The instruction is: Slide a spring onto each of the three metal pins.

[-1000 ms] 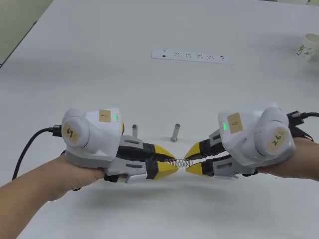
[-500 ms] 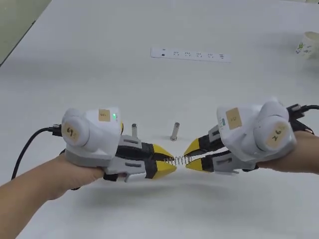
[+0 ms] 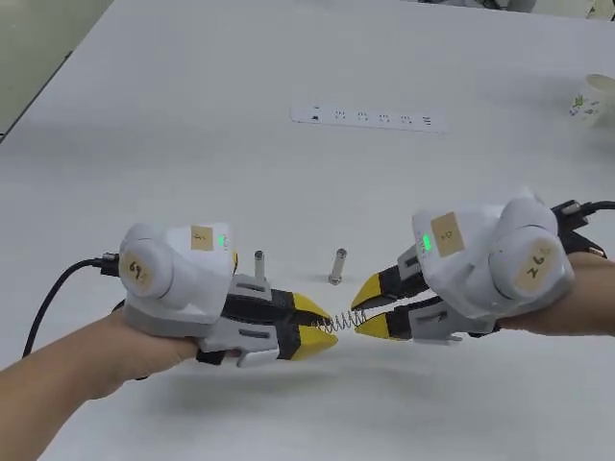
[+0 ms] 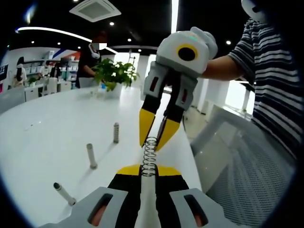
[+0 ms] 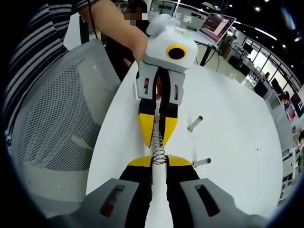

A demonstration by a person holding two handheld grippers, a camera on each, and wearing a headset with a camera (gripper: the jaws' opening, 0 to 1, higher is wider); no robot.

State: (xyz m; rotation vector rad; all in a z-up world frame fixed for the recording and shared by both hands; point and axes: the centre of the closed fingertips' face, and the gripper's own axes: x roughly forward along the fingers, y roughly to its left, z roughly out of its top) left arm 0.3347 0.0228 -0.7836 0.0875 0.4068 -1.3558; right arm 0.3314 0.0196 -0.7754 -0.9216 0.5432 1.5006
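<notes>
The left yellow-tipped white gripper (image 3: 327, 338) and the right gripper (image 3: 360, 315) each pinch an end of the thin coiled wire spring (image 3: 344, 322), probably light and floppy, best held by end coils, with grey metal pins (image 3: 337, 266) beyond at twelve o'clock.

- the left gripper (image 4: 148, 170) rises from the bottom edge, its yellow-tipped jaws closed on the near end of a small coil spring (image 4: 149, 156).
- the spring runs straight up, clear of the table, to the right gripper (image 4: 154, 138), which points down from above, its yellow tips pinching the far end.
- a hand in a striped sleeve (image 4: 228, 66) holds that gripper.
- on the white table (image 4: 42, 142) to the left are three metal pins, well apart: farthest pin (image 4: 115, 132) and middle pin (image 4: 91, 156) upright, nearest pin (image 4: 63, 193) looking tilted.
- a potted plant (image 4: 114, 73) sits at the table's far end.
- a mesh chair (image 4: 242, 175) is on the right.
</notes>
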